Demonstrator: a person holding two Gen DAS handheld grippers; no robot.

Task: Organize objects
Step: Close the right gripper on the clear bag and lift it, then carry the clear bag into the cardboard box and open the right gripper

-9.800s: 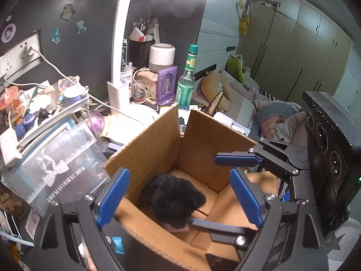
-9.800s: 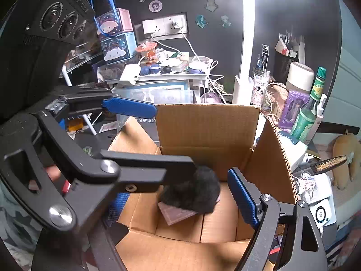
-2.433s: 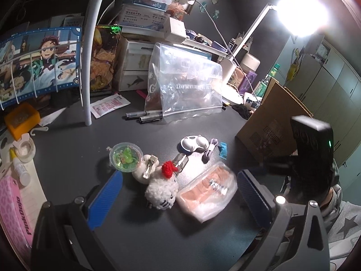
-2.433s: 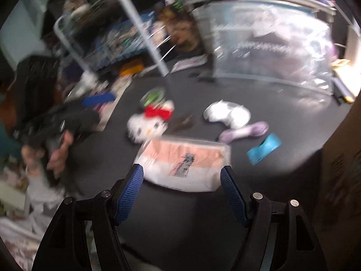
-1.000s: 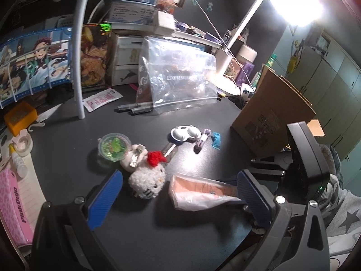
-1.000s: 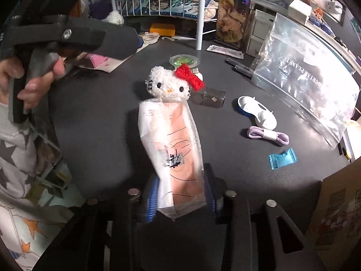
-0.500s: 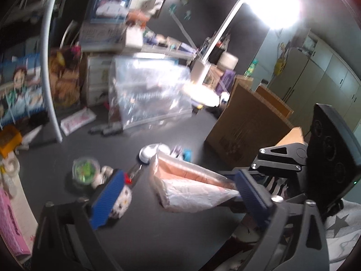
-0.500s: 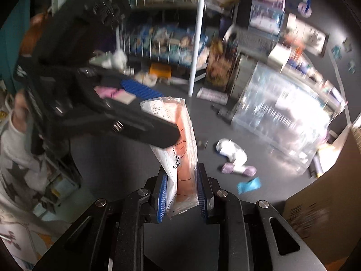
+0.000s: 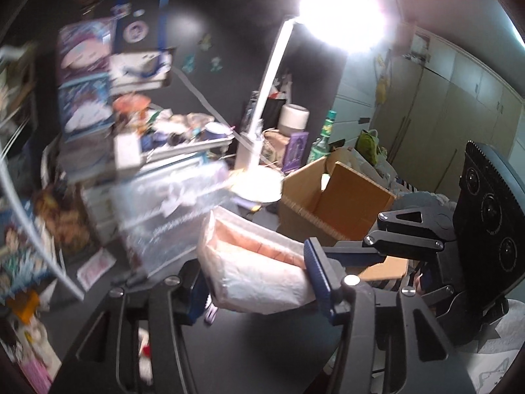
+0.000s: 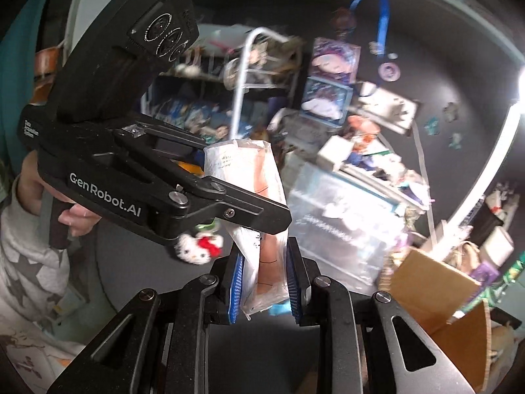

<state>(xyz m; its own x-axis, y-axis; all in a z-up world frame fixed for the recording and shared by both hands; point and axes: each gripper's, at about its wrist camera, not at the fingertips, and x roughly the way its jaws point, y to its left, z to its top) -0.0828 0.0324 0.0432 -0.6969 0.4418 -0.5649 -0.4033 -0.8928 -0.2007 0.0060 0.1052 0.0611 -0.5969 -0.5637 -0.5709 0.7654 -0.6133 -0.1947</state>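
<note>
Because the pink packet in its clear bag [image 10: 262, 229] is floppy, both tools carry it above the dark desk [image 9: 262, 344]: the right gripper [image 10: 265, 290] is clamped on one end, while the left gripper [image 9: 259, 282] has just been closing, its blue pads against the other. Ahead of the left gripper stands the open cardboard box [image 9: 331, 200], likely its destination, under a glaring lamp [image 9: 341, 23] in a cluttered room.

Lamp [image 9: 341, 23] glare, motion blur, fisheye warp

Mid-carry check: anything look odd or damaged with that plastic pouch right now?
No damage shows. The oddity: the pouch hangs in the air, held by both grippers. The right gripper pinches its lower end; the left gripper, which has just been closing, straddles its other end.
</note>
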